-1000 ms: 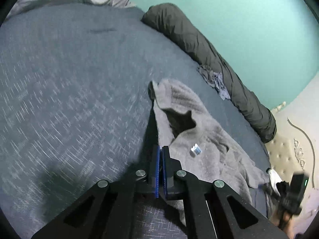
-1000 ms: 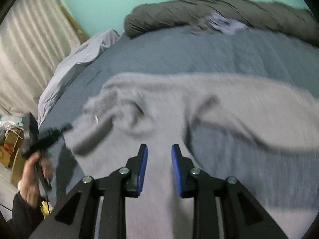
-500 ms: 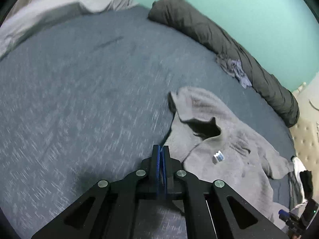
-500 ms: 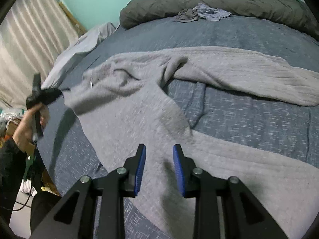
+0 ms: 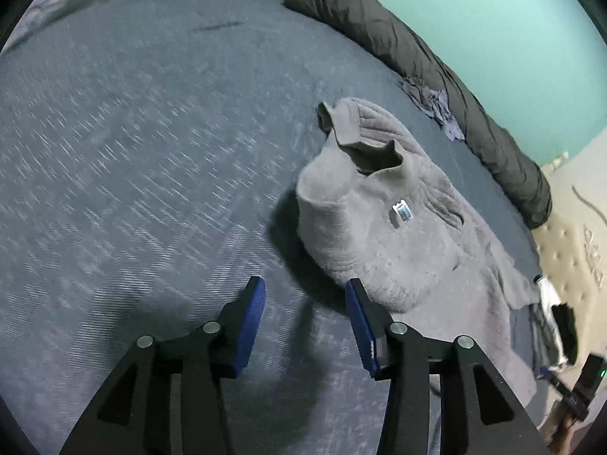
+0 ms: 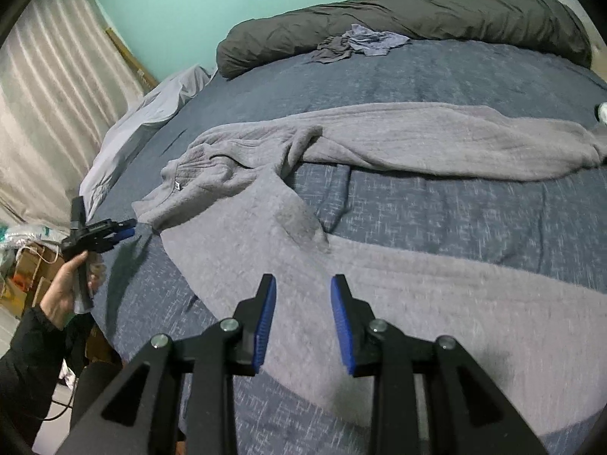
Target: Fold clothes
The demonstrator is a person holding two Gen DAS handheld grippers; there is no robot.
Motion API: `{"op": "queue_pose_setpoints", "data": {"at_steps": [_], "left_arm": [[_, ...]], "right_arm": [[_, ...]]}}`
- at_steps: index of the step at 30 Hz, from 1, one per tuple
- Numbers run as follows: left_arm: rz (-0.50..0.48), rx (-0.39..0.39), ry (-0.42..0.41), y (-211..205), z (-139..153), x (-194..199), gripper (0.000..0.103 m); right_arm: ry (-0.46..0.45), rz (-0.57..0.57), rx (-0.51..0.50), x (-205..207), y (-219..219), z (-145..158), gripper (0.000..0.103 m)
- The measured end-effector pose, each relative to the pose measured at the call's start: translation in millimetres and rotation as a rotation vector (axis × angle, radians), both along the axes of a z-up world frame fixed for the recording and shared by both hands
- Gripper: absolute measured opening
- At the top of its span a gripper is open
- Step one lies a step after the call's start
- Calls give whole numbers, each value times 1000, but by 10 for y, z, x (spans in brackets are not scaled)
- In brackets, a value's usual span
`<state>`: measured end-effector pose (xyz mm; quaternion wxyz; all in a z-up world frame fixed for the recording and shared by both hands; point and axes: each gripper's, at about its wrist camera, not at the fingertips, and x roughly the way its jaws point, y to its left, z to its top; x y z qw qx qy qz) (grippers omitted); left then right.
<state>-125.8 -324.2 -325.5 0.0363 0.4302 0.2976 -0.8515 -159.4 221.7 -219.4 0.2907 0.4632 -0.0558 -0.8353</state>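
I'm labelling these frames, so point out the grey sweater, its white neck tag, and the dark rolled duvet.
grey sweater (image 6: pixel 242 250): right wrist view, on its body panel.
white neck tag (image 5: pixel 402 213): left wrist view, middle of the label.
dark rolled duvet (image 6: pixel 436 15): right wrist view, mid-roll.

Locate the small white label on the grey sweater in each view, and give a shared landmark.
Left wrist view: the small white label sits right of centre, just below the grey knitted sweater neckline.
Right wrist view: the label is left of centre, near the collar.
Shared landmark: the dark olive rolled duvet along the teal wall.
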Motion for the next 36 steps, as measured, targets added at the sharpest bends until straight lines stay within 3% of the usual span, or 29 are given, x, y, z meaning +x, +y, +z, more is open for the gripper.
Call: {"op": "queue_pose_setpoints", "data": {"at_steps": [7, 8, 9, 12, 20, 26, 28, 33, 36], "left_arm": [[-42, -36, 25, 105, -6, -240, 47], [-45, -37, 32, 103, 9, -266, 35], [-47, -38, 39, 101, 25, -292, 16], [-55, -42, 59, 95, 71, -371, 5], [57, -13, 130, -262, 456, -398, 3], [46, -38, 83, -282, 361, -363, 4], [53, -34, 71, -270, 309, -355, 4], [64, -23, 57, -269, 228, -290, 4], [61, -2, 52, -238, 241, -245, 4]], "right_arm": [[-4, -36, 1, 64, 204, 2, 30], [-5, -42, 1, 69, 234, 0, 30], [-6, -47, 2, 75, 264, -2, 30], [-12, -63, 3, 76, 341, -18, 30], [-32, -52, -12, 7, 266, -93, 30], [-46, -27, 50, 18, 236, -200, 31], [-60, -13, 94, 31, 224, -252, 39], [-63, 61, 184, 147, 200, -299, 43], [-85, 11, 225, 150, 415, -318, 43]]}}
